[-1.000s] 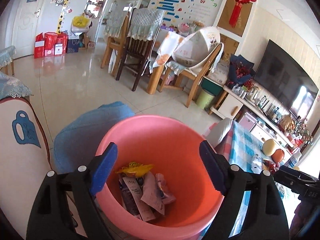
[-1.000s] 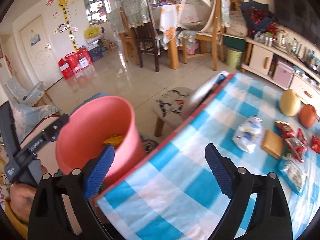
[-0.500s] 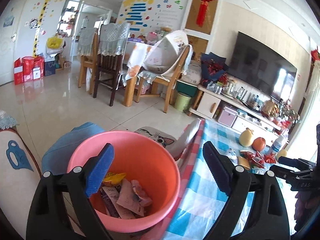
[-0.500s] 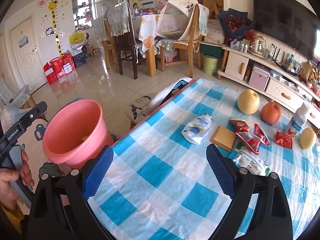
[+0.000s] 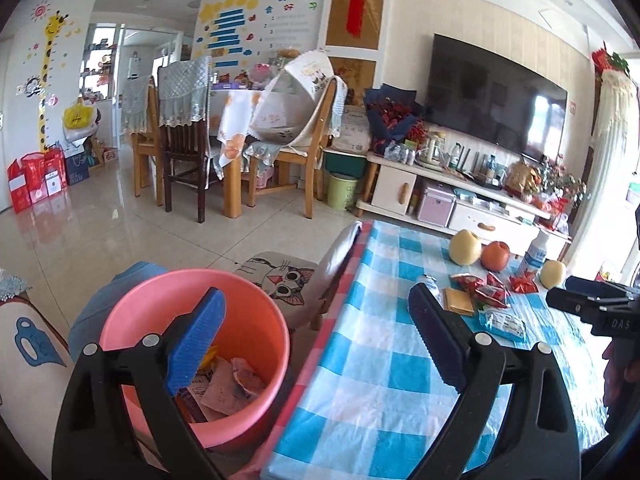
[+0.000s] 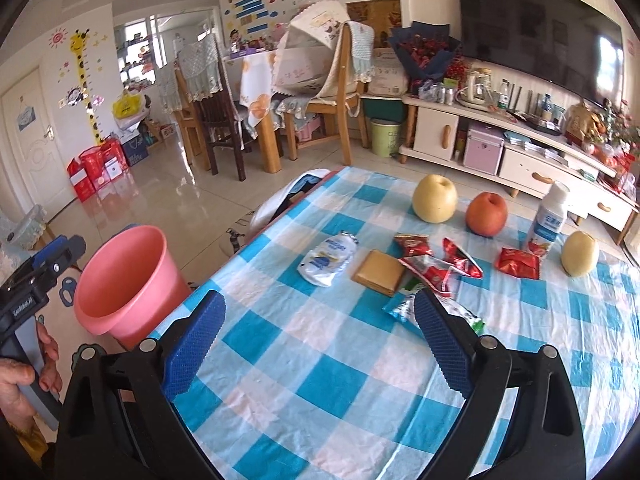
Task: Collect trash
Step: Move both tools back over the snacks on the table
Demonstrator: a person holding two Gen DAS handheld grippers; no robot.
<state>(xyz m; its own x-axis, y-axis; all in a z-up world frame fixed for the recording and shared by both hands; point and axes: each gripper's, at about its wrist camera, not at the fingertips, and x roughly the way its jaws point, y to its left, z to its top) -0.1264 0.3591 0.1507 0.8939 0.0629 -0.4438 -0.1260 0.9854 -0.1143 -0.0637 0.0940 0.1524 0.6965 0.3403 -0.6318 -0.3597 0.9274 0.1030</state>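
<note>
A pink bucket (image 5: 248,340) stands on the floor left of the table and holds several wrappers (image 5: 228,384); it also shows in the right wrist view (image 6: 124,280). My left gripper (image 5: 316,344) is open and empty, over the bucket's right rim and the table edge. My right gripper (image 6: 320,336) is open and empty above the checked tablecloth (image 6: 320,380). Ahead of it lie a white packet (image 6: 330,258), a brown square wrapper (image 6: 379,272), red wrappers (image 6: 436,264) and a blue-green packet (image 6: 404,306).
Two pears (image 6: 435,199), an apple (image 6: 486,214) and a white bottle (image 6: 550,216) stand at the table's far side. A cat-face stool (image 5: 280,280) sits beside the bucket. Chairs, a dining table and a TV cabinet (image 6: 500,148) stand beyond.
Both grippers have swung right, from over the bucket toward the table. The bucket has slid left in both views and the wrappers on the table have come closer.
</note>
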